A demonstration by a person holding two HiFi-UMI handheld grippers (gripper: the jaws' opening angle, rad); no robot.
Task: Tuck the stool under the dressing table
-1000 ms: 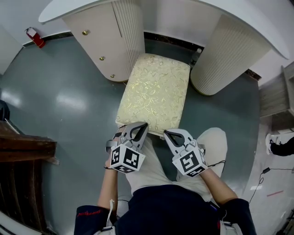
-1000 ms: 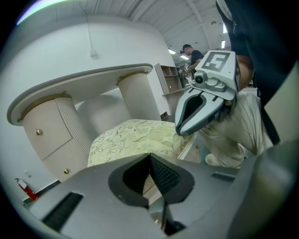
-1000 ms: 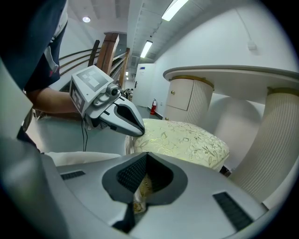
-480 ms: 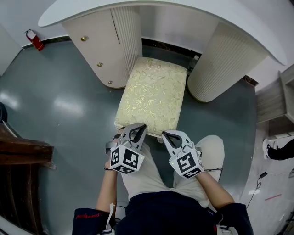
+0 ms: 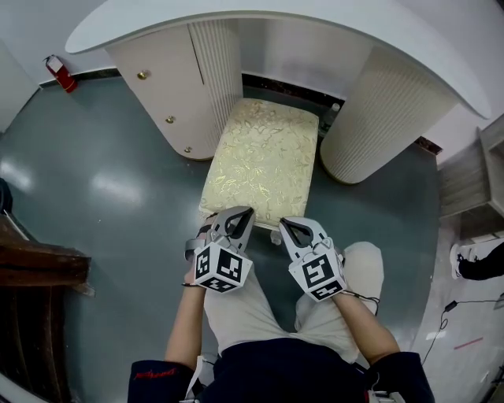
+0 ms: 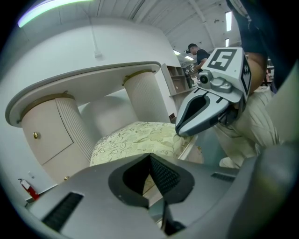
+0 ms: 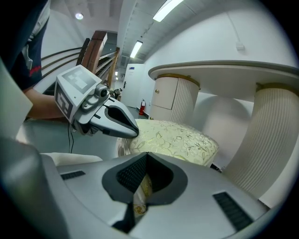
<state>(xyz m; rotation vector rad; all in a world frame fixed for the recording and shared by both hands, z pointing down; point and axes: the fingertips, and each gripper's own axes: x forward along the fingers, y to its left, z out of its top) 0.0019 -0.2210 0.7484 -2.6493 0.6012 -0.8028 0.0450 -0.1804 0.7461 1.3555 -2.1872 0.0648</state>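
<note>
Stool (image 5: 264, 161) btwn dressing table pedestals (image 5: 378, 110), L gripper (image 5: 249, 212) & R gripper (image 5: 284, 227) fingers pressed together at near edge

The setting is a large indoor hall of the showroom or warehouse type, not a lived-in home. Indicators: a high ceiling with long strip lights (image 7: 167, 9); a glossy grey floor (image 5: 102, 181) with no rug; a red fire extinguisher (image 5: 60, 71) standing at the wall base; a white dressing table (image 5: 354, 20) and upholstered stool (image 5: 264, 161) placed near unrelated dark wooden furniture (image 5: 39, 264) and an open shelf unit (image 5: 465, 181); loose cables (image 5: 465, 297) on the floor; a second person (image 6: 198, 51) in the background.
</note>
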